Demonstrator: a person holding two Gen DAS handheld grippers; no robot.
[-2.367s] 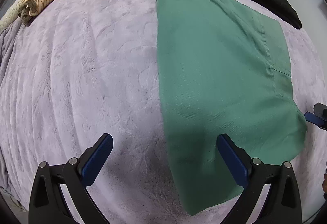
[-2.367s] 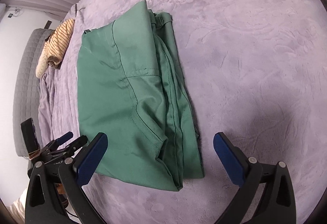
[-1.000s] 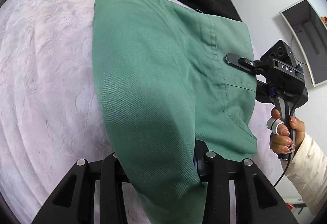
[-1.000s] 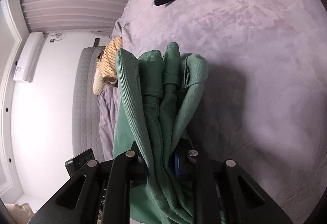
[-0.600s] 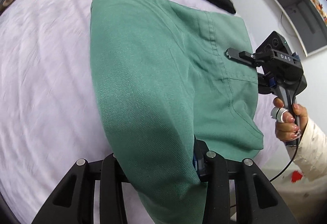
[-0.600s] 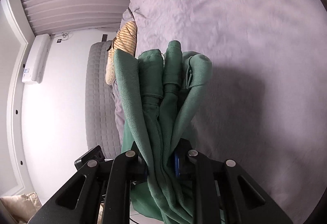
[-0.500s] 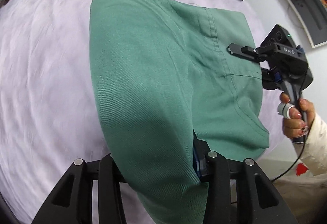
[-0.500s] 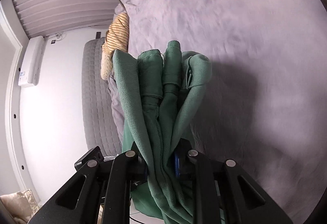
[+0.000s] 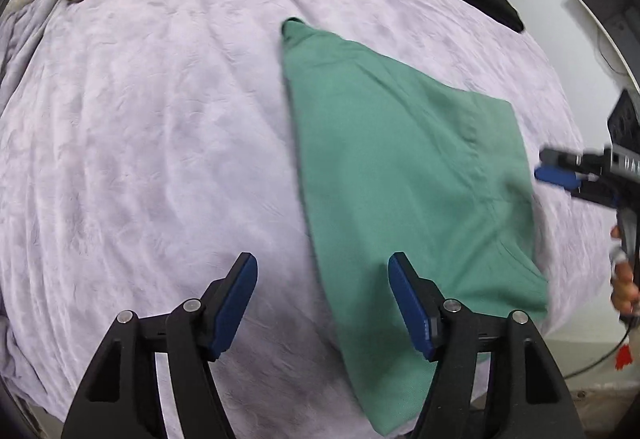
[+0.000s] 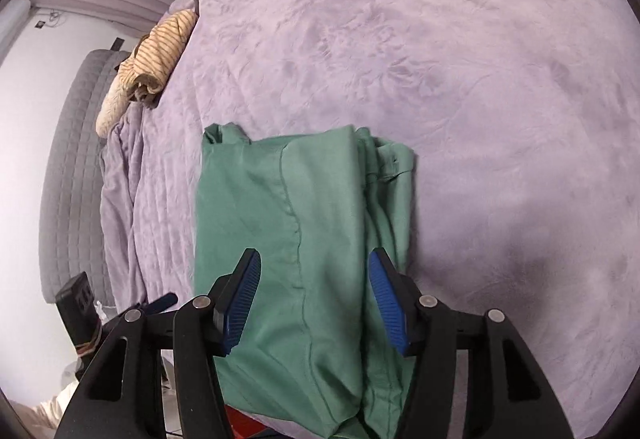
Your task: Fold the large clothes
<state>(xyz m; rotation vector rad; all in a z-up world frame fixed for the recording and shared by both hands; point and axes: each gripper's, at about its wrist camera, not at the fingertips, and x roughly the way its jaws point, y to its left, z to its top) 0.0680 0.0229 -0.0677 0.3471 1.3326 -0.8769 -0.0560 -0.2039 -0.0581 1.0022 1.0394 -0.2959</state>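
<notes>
The folded green garment lies flat near the near edge of the lilac bedspread. Both the left gripper and right gripper are opening just above it, gripping nothing, apparently letting go. Partial letters on the other gripper's body are unreadable.

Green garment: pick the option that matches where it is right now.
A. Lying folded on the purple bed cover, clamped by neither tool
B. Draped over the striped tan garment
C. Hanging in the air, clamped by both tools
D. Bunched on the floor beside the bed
A: the green garment lies flat on the purple bed cover, with the opening pads of the left tool and right tool not pressing it.
</notes>
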